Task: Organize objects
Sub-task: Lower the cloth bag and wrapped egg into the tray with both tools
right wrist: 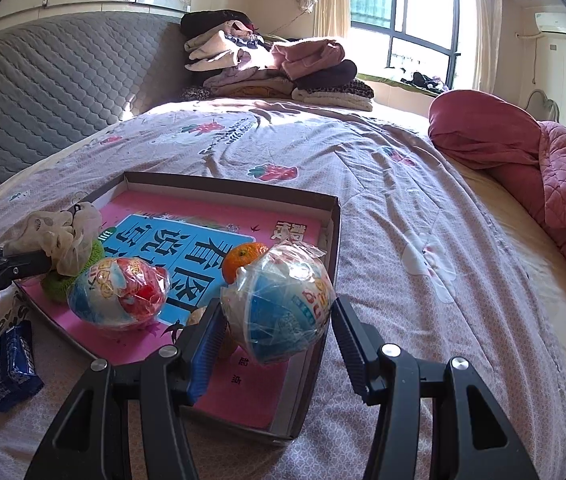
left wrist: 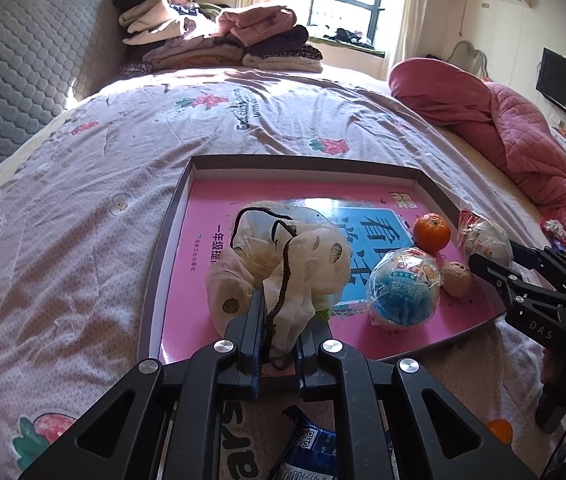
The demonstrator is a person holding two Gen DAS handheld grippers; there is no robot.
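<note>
A bed covered in a soft mauve quilt (left wrist: 83,184) printed with strawberries. On it lies a shallow, flat rectangular cardboard tray (left wrist: 171,216) with low grey walls and a glossy pink and blue printed floor, its long axis running left to right across the bed.

At the tray's left, the left gripper (left wrist: 279,320) is pinched together on a crumpled, gauzy cream drawstring pouch (left wrist: 283,256) with dark spots and a dark cord; the pouch bulges upward and away from the jaws and rests on the tray floor. A fuzzy green thing (right wrist: 59,284) peeks from beneath it.

Near the tray's middle sits a round ball-shaped toy (left wrist: 403,284) in crinkly clear wrap, blue and white, lying on the tray floor. Just right of it is a small beige, wrinkled walnut (left wrist: 457,278), and farther back a smooth orange mandarin (left wrist: 431,232).

At the right, the right gripper (right wrist: 279,320) is clamped on a second wrapped ball (right wrist: 279,304), its twisted wrapper end pointing up and away, held over the tray's near right corner.

A blue foil packet (right wrist: 11,364) lies on the quilt near the tray's left edge.
</note>
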